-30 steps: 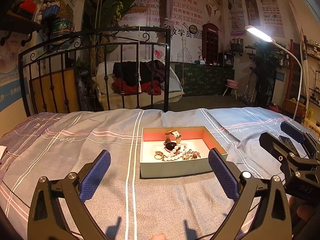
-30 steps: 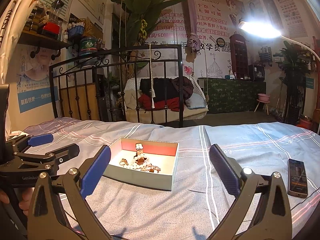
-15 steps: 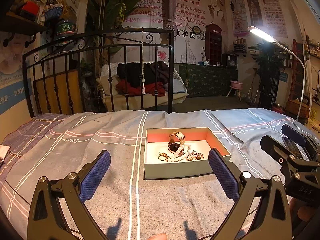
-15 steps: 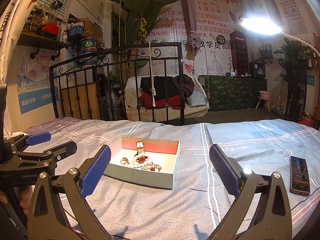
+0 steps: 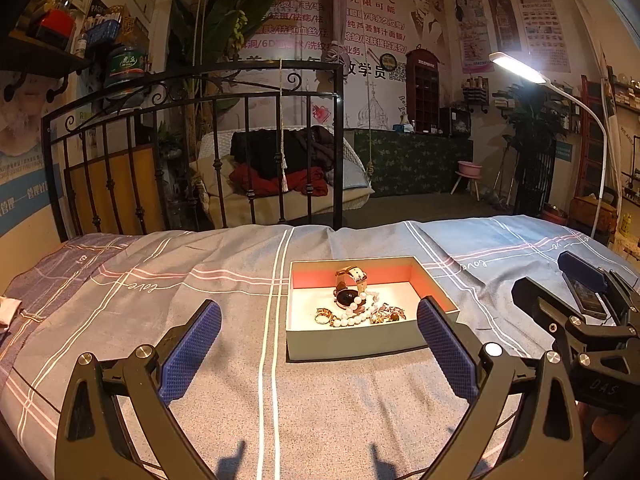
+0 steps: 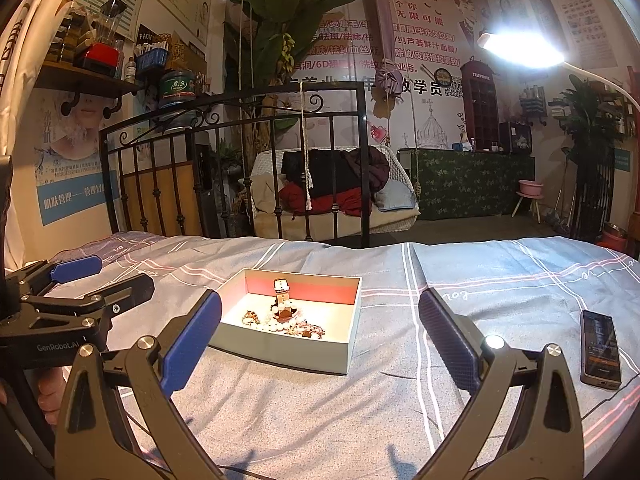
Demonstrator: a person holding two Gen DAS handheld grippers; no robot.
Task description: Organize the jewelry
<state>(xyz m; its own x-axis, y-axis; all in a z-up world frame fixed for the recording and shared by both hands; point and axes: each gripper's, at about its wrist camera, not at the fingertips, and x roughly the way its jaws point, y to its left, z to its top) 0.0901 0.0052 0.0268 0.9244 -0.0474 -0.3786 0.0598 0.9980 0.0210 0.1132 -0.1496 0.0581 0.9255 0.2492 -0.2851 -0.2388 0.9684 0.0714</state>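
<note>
A shallow grey box (image 5: 352, 346) with a red inner wall sits on the bed. It holds a watch (image 5: 349, 292), a white bead bracelet (image 5: 352, 318), a gold ring (image 5: 322, 315) and a small chain piece (image 5: 388, 314). The box also shows in the right wrist view (image 6: 304, 354), with the watch (image 6: 282, 298) upright in it. My left gripper (image 5: 318, 354) is open and empty, just short of the box. My right gripper (image 6: 320, 346) is open and empty, a little behind the box; it also shows at the right of the left wrist view (image 5: 560, 284).
The bed has a grey and blue striped cover (image 5: 200, 280) and a black iron headboard (image 5: 192, 152) at the far side. A phone (image 6: 600, 346) lies on the cover to the right of the right gripper. A lamp (image 6: 520, 46) shines from the right.
Both grippers have shifted a little; the box now sits further right in the left wrist view. The jewelry has not moved. Both grippers stay open.
</note>
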